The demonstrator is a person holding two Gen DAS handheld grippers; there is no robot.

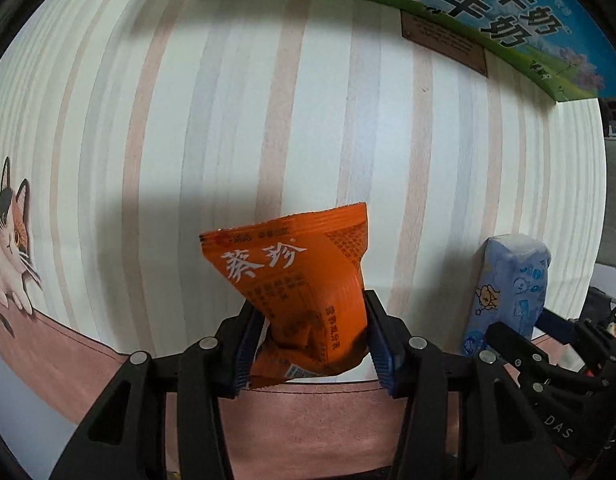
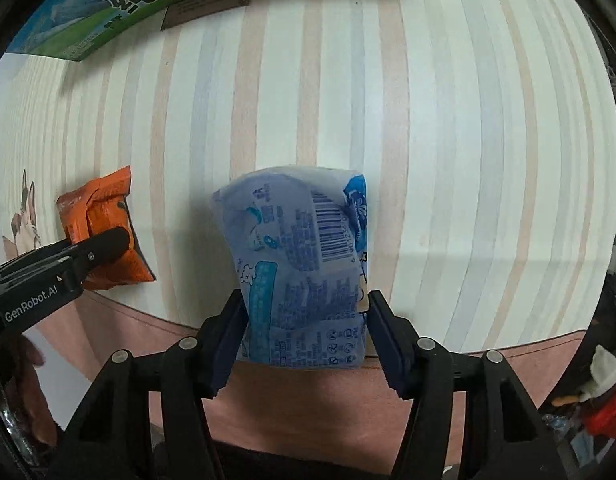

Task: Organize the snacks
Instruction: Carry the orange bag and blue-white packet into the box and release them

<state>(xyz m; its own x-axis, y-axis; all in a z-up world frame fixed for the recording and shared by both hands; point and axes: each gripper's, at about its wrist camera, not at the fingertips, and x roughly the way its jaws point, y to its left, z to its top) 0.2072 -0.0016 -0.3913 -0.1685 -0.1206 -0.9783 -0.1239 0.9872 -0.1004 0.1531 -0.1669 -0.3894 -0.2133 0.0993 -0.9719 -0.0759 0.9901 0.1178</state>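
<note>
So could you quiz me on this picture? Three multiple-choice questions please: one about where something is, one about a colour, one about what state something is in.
1. Where does the milk carton lie on the striped tablecloth?
A. At the far edge, beyond both packets
B. Between the two grippers
C. On the cat drawing

2. What colour is the packet in the left gripper?
A. Green
B. Orange
C. White

3. What state is the right gripper in?
A. Wide open and empty
B. Lying flat on the cloth
C. Shut on the blue packet

Answers:
1. A, since the carton sits at the top of both wrist views, past the packets.
2. B, since the orange packet is pinched between its fingers.
3. C, since the blue packet is squeezed between its fingers.
</note>
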